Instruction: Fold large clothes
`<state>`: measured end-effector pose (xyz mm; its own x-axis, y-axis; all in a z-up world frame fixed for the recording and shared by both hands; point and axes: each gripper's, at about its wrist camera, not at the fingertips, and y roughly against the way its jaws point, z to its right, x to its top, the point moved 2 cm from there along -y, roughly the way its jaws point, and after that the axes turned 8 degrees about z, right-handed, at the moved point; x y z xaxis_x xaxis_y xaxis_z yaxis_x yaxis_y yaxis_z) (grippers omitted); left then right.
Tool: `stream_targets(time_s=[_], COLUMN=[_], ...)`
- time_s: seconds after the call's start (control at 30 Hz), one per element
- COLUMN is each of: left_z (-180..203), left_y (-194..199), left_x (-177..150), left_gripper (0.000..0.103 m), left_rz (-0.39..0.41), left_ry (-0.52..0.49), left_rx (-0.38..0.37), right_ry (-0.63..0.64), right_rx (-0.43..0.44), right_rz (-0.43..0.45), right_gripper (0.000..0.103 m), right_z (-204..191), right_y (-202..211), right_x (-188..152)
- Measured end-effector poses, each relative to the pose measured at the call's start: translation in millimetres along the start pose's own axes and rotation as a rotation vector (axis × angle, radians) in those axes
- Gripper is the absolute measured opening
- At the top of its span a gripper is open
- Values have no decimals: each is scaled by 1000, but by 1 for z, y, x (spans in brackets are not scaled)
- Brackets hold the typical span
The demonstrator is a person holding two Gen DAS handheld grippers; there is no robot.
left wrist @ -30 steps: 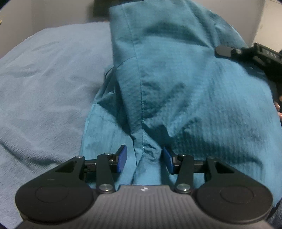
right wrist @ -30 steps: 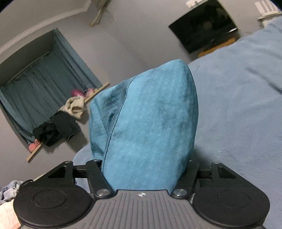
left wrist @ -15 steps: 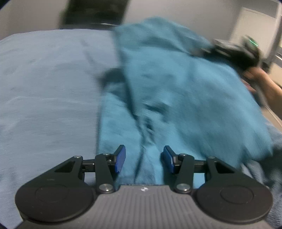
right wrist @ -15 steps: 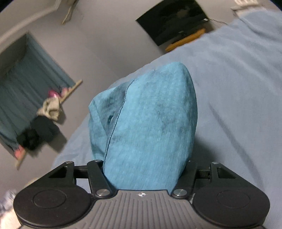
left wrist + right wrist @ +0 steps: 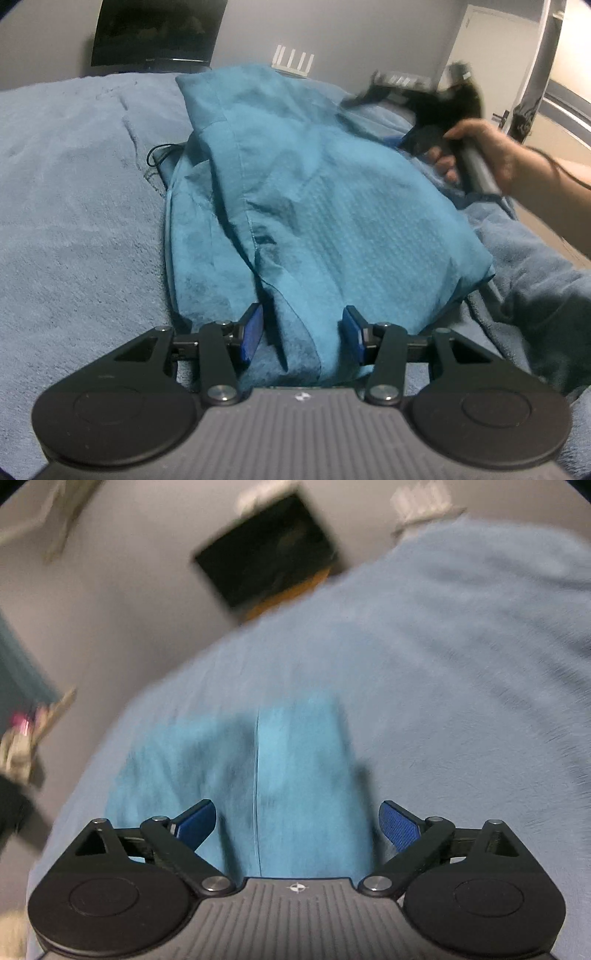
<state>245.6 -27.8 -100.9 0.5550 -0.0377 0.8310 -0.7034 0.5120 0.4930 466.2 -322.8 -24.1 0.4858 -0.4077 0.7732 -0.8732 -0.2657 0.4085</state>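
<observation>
Teal garment (image 5: 325, 206): thin woven cloth with fine waffle texture, stitched seams, lying folded and rumpled on fuzzy pale blue blanket (image 5: 74, 206) covering bed. Left gripper (image 5: 302, 332): blue ribbed pads partly closed, bunched hem fold clamped between them. Right gripper (image 5: 297, 821): jaws just swung wide, blue pads clear of cloth; blurred teal fabric with straight seam lies beneath gap. Person's hand (image 5: 480, 147) grips its dark handle. Black rectangular screen (image 5: 155, 29) on grey wall.
</observation>
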Motion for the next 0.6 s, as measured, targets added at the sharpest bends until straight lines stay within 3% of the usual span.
stream_targets(time_s=[0.07,0.17,0.27,0.33,0.43,0.5,0.57,0.6], left_z=[3,6,3,4,2,0,-2,-3], left_y=[6,3,5,5,4,1,-2,-3], left_x=[-3,1,-5,-5,-6,-6,-6,-6], left_gripper=[45,45,45,45,45,45,45,45], left_rz=[4,8,12,12,5,-5,-14,-20], left_ry=[-25,-27,-26,-28,-21,-15,-6,0], left_rx=[9,16,19,20,17,18,19,19], right_ry=[27,294,516,613,611,566,609,634], right_rx=[17,-16,-24,-105,-161,-147,-162,-164], right_rz=[103,147,128,125,73,-22,-58,-59], right_gripper=[97,88,68,52,40,40,38,29], right_z=[-9,-55,-112,-140,-162,-175,-188,-196], right_y=[23,34,19,-1,-39,-72,-93,-101], right_x=[7,2,-20,-31,-46,-61,-74,-81])
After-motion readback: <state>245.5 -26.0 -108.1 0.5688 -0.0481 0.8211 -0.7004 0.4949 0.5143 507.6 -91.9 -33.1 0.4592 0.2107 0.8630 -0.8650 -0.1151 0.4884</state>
